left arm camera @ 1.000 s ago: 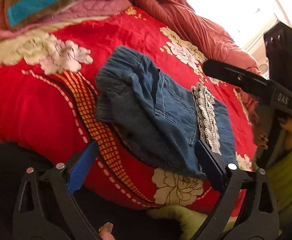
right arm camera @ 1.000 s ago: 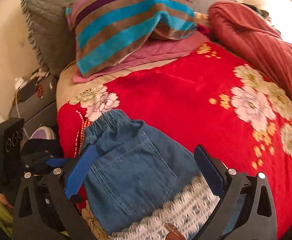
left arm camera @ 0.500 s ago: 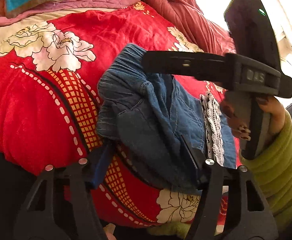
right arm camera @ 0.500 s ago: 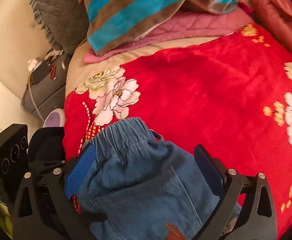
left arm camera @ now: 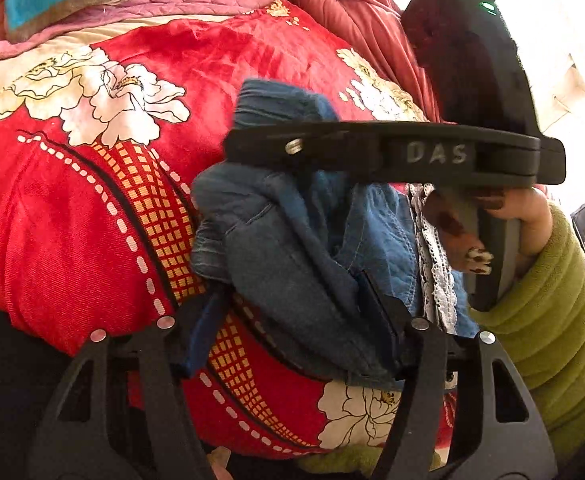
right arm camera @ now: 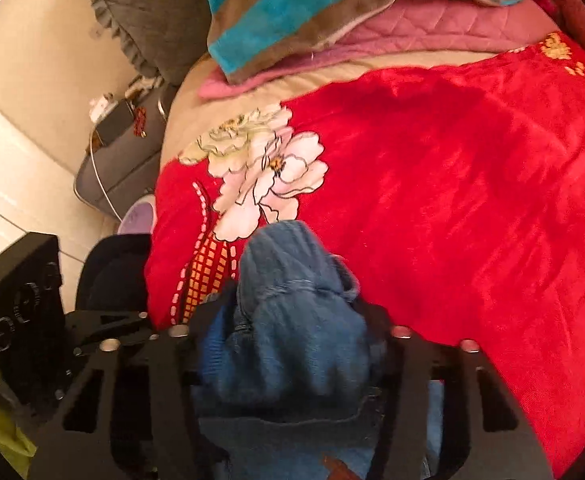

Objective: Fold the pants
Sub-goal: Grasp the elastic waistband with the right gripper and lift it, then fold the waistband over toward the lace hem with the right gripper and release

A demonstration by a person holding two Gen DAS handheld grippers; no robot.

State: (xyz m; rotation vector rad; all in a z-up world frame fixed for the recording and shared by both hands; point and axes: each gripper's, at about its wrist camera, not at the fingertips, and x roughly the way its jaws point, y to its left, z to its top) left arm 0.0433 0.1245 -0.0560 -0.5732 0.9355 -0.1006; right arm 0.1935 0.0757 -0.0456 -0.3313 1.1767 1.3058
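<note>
At the left edge of the bed the red floral blanket (left arm camera: 92, 208) hangs over the side, its grid border running under the denim pants (left arm camera: 292, 248), which lie bunched near that edge with the lace-trimmed hem (left arm camera: 432, 256) on their right side.

The left gripper (left arm camera: 292, 320) has closed in from the wide spread it showed a second ago: its blue pads now press the lower fold of denim from both sides, so I judge it clamped on the pants, though the right pad is partly buried in cloth.

Further right, the right gripper (left arm camera: 252, 148) has swung across the garment from the far side and now lies over the elastic waistband (left arm camera: 276, 100). In its own view the right gripper (right arm camera: 292, 320) has narrowed from wide open to pinching a thick wad of denim (right arm camera: 292, 340), waistband (right arm camera: 280, 248) poking out ahead of the fingers (motion blur softens the contact, but cloth fills the whole gap). The person's hand (left arm camera: 492, 224), in a green sleeve, holds its handle at the right.

Both claws having just taken hold, the fold looks about to begin: likely the waistband end carried over toward the lace hem, or the bundle lifted and shaken flat first. The pants are still crumpled, so little of the task appears done, and such a thick pinch may drag extra layers along.
</note>
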